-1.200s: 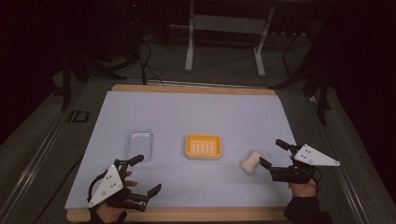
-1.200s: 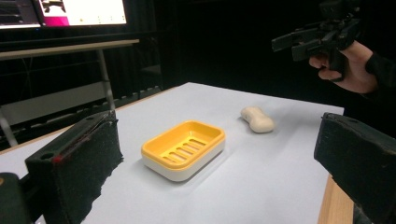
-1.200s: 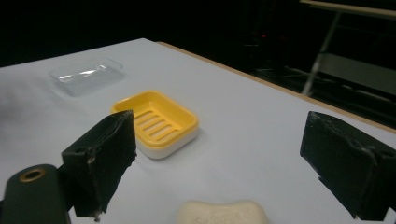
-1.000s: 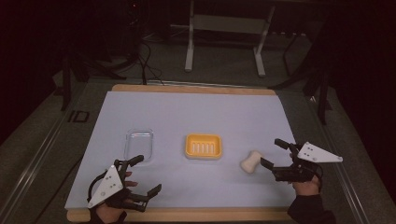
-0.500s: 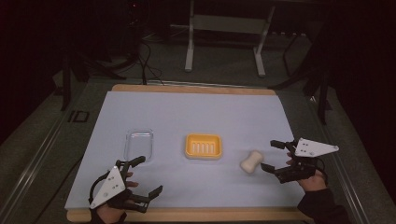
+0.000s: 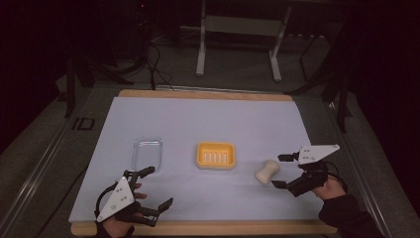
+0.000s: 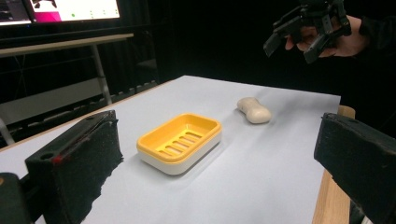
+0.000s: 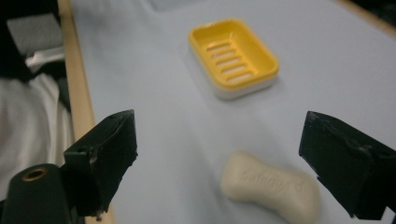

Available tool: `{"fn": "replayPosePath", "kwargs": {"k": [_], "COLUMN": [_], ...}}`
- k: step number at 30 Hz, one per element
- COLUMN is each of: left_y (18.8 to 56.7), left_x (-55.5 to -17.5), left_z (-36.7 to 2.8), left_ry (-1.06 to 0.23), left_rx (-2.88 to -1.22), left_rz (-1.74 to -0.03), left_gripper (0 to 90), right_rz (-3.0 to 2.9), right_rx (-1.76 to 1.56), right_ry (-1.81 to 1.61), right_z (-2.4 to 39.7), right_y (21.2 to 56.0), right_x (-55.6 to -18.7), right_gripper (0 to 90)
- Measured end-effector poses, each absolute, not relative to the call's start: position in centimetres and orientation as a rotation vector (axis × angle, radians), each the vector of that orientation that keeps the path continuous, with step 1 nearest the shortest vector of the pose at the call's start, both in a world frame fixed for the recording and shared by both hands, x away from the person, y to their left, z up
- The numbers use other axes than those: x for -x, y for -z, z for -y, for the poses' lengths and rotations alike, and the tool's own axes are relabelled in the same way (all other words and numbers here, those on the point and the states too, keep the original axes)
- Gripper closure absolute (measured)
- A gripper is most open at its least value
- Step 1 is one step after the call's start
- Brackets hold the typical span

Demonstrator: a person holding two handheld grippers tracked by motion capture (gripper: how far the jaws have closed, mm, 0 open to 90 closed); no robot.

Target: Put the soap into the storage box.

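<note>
A cream soap bar [image 6: 267, 171] [image 8: 271, 186] [image 7: 254, 111] lies on the pale sheet, right of a yellow slotted soap dish [image 6: 216, 155] [image 7: 180, 142] [image 8: 233, 56]. My right gripper [image 6: 281, 171] hovers just right of the bar, open, its jaws wide apart on either side of it without touching. My left gripper [image 6: 155, 187] rests open near the front left edge, nothing between its jaws, well away from the dish.
A clear plastic lid or tray [image 6: 147, 152] lies left of the dish. The wooden table edge [image 6: 198, 228] runs along the front. Metal stand legs [image 6: 238, 29] and cables sit on the dark floor beyond the table.
My right gripper has lifted and shifted slightly right and back, with its jaws now spread around the soap bar. The left gripper has barely moved.
</note>
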State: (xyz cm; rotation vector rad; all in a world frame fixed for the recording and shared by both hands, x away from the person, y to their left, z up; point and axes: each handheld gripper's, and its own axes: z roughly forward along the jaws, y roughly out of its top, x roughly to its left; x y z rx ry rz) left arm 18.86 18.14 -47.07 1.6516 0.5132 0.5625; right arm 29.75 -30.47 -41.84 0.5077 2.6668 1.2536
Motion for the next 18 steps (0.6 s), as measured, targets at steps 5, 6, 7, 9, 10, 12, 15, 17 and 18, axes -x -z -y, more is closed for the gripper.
{"fn": "replayPosePath", "kwargs": {"k": [5, 6, 7, 9, 10, 12, 15, 17, 18], "left_y": [47.1, 47.1, 47.1, 47.1, 47.1, 47.1, 47.1, 47.1, 47.1], "left_x": [-18.9, -18.9, -18.9, -18.9, -18.9, -18.9, -18.9, -18.9, -18.9], "left_z": [-18.1, -18.1, -18.1, -18.1, -18.1, -18.1, -18.1, -18.1, -18.1], "left_ry": [-0.563, -0.563, -0.564, -0.564, -0.564, -0.564, -0.564, -0.563, -0.562], "left_rx": [-1.655, -1.655, -1.656, -1.657, -1.66, -1.66, -1.663, -1.664, -1.665], "left_rz": [-0.514, -0.514, -0.513, -0.512, -0.512, -0.512, -0.512, -0.513, -0.512], "left_gripper": [0.7, 0.7, 0.7, 0.7, 0.7, 0.7, 0.7, 0.7, 0.7], "right_rz": [-2.737, -2.754, -2.754, -2.798, -2.802, -2.82, -2.848, -2.872, -2.889], "right_rx": [-0.49, -0.482, -0.482, -0.457, -0.445, -0.434, -0.413, -0.41, -0.407], "right_ry": [-1.149, -1.122, -1.122, -1.038, -1.001, -0.974, -0.9, -0.859, -0.842], "right_z": [30.0, 29.9, 29.9, 29.6, 29.5, 29.4, 29.2, 29.1, 29.0], "right_y": [42.0, 42.1, 42.1, 42.2, 42.2, 42.2, 42.2, 42.1, 42.1], "right_x": [-29.9, -29.9, -29.9, -29.9, -29.8, -29.8, -29.9, -30.0, -30.0], "right_gripper": [11.1, 11.1, 11.1, 11.1, 11.1, 11.1, 11.1, 11.2, 11.2]}}
